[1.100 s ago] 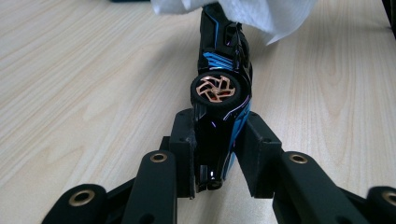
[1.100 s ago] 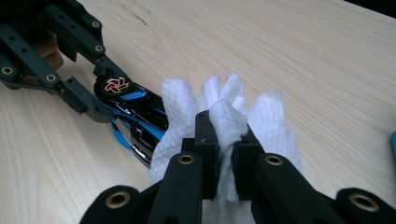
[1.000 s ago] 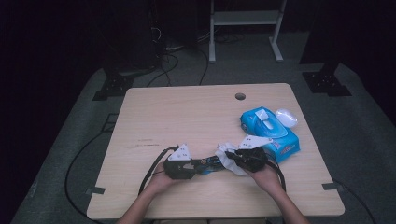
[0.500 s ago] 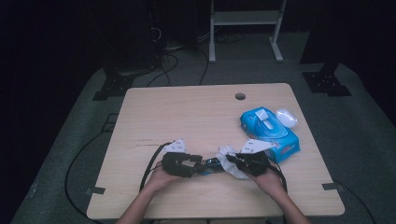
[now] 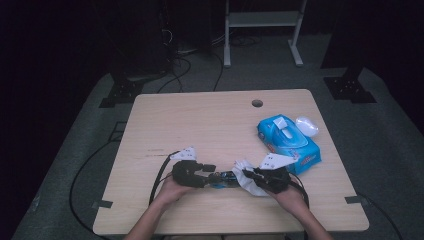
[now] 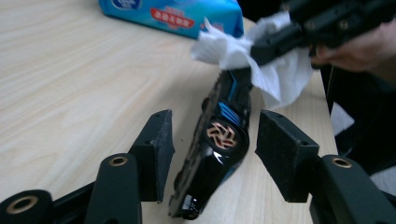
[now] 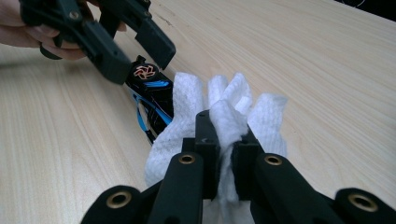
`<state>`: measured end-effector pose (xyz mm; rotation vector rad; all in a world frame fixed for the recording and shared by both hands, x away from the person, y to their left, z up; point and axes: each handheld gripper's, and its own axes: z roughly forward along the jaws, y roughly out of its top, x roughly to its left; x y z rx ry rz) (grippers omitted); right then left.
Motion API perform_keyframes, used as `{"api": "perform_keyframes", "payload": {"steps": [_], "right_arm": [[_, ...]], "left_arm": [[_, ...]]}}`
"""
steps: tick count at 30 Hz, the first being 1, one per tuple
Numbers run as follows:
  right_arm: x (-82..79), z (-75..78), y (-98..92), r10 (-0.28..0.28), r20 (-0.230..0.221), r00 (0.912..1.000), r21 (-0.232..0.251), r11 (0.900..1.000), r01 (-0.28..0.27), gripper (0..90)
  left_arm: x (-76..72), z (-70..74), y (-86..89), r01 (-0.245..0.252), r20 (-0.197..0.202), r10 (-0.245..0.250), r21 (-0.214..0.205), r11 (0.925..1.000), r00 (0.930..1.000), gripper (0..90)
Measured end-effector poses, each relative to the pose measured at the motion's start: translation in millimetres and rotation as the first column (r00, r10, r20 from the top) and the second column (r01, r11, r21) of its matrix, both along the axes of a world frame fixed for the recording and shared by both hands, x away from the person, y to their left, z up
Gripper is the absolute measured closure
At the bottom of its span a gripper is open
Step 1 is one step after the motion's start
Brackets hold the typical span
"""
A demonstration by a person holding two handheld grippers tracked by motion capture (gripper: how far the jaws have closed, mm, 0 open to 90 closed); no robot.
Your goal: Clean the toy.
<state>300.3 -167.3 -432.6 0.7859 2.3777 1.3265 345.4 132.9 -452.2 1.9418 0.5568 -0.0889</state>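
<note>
- pale wooden table (image 5: 200,125) is sitting in a dark room, a blue wipes pack (image 5: 287,141) lying at center right of the high view.
- left gripper (image 6: 212,140) has just been opening; its jaws are standing apart, flanking the black-and-blue gadget (image 6: 219,140) without pressing it.
- right gripper (image 7: 224,149) is clamping a white wipe (image 7: 219,112) against the gadget's far end.
- step: wiping the gadget, seemingly; next likely needs the left jaws re-gripping to steady it.
- gadget is lying low center in the high view, long axis running left-right between the grippers.
</note>
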Motion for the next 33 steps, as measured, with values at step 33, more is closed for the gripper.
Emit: {"api": "perform_keyframes", "payload": {"steps": [33], "right_arm": [[-30.7,-4.0,-2.3,0.078,-0.002,0.9969,-0.096,0.9923,-0.078,83.8]], "left_arm": [[-19.0,-16.2,-23.7,0.067,0.016,-0.074,0.258,0.9638,0.9972,20.3]]}}
